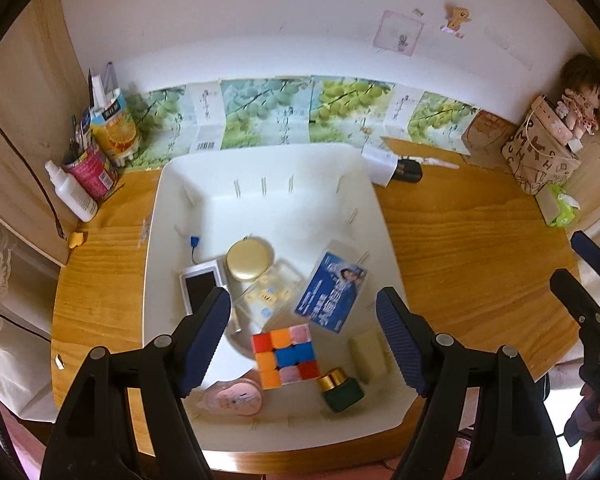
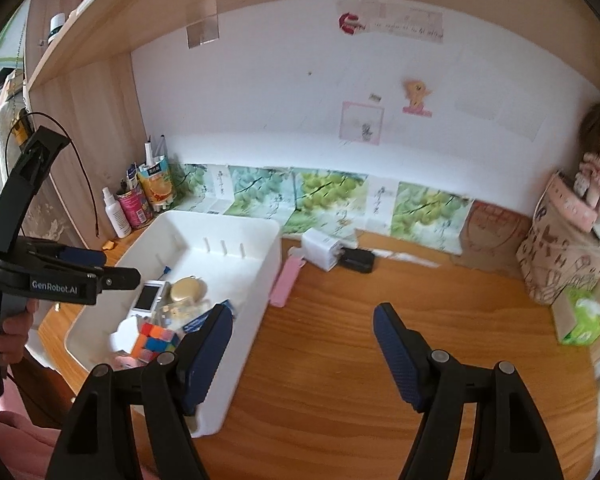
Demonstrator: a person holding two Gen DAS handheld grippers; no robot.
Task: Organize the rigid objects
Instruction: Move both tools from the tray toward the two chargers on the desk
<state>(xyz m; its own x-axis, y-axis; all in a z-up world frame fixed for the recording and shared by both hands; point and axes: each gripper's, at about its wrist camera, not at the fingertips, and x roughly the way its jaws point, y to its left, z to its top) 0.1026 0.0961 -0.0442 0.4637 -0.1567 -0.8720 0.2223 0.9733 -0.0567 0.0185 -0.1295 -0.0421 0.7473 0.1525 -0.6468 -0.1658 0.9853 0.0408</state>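
Observation:
A white bin sits on the wooden desk. In it lie a colourful puzzle cube, a gold round compact, a white device with a dark screen, a blue printed box, a clear case, a green bottle with a gold cap, a pink round tin and a cream block. My left gripper hangs open above them, holding nothing. My right gripper is open over bare desk right of the bin. A pink flat case lies beside the bin.
A white charger and a black item lie behind the bin. Bottles and a pen cup crowd the back left corner. A patterned bag with a doll and a green tissue pack stand at the right.

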